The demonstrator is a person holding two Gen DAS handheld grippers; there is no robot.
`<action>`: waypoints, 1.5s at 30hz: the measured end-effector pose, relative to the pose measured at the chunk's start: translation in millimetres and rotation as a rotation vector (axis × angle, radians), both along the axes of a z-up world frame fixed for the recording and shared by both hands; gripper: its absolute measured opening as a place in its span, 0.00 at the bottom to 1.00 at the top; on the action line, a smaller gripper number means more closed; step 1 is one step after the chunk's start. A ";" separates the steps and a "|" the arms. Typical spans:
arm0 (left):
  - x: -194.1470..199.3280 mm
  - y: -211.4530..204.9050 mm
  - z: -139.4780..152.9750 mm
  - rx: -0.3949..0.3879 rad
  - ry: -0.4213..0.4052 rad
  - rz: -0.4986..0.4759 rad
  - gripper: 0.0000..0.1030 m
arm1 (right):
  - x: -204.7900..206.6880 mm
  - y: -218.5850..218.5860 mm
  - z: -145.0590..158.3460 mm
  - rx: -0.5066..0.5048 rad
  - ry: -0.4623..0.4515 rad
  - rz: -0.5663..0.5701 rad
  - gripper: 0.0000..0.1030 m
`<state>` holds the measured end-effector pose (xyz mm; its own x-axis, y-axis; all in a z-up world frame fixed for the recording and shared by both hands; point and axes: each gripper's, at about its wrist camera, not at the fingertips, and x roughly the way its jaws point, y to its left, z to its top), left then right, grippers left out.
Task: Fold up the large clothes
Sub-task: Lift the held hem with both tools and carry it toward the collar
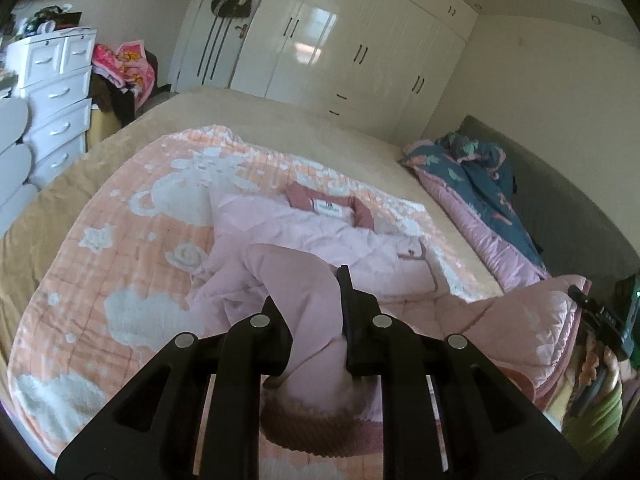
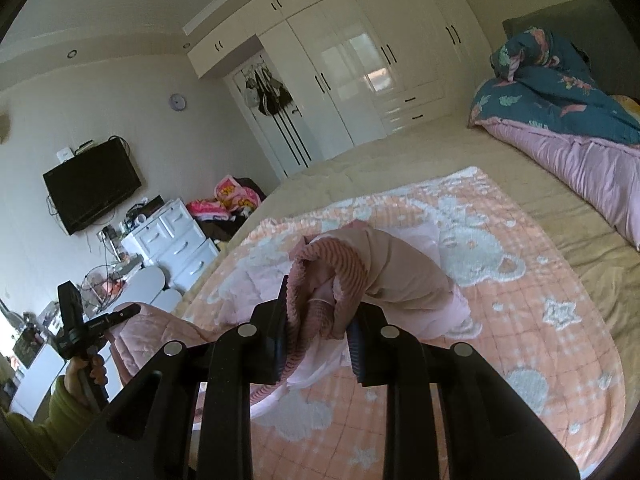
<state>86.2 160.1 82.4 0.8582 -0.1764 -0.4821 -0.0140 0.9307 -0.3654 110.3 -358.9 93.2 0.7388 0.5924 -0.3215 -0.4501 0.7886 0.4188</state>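
Note:
A pale pink padded jacket [image 1: 304, 236] lies on the bed, its darker collar and white label [image 1: 328, 208] at the far end. My left gripper [image 1: 308, 292] is shut on a smooth pink sleeve [image 1: 288, 272], lifted off the blanket, with the ribbed cuff [image 1: 312, 424] hanging below the fingers. My right gripper [image 2: 320, 308] is shut on the ribbed cuff [image 2: 332, 264] of the other sleeve [image 2: 400, 276], also raised. Each view shows the other gripper at its edge, the right gripper [image 1: 592, 308] and the left gripper [image 2: 120, 314], with pink quilted fabric [image 1: 520, 320] bunched by it.
A peach blanket [image 1: 120, 280] with white bears and clouds covers the beige bed [image 1: 280, 120]. A rolled teal and pink duvet [image 1: 472, 184] lies by the headboard. White drawers [image 1: 56, 96], a clothes pile [image 1: 124, 64], a wardrobe [image 1: 340, 40] and a wall television [image 2: 92, 188] stand beyond. A green-sleeved hand [image 2: 86, 372] holds the left gripper.

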 end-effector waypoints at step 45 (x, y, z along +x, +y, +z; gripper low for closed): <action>116.2 24.7 -9.2 0.047 0.073 0.107 0.11 | 151.7 16.4 6.1 0.108 0.168 -0.094 0.27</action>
<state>202.5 184.8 73.2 0.8331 -0.0617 -0.5496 -0.1389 0.9386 -0.3159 261.9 -342.4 99.3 0.7336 0.5611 -0.3834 -0.2936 0.7704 0.5659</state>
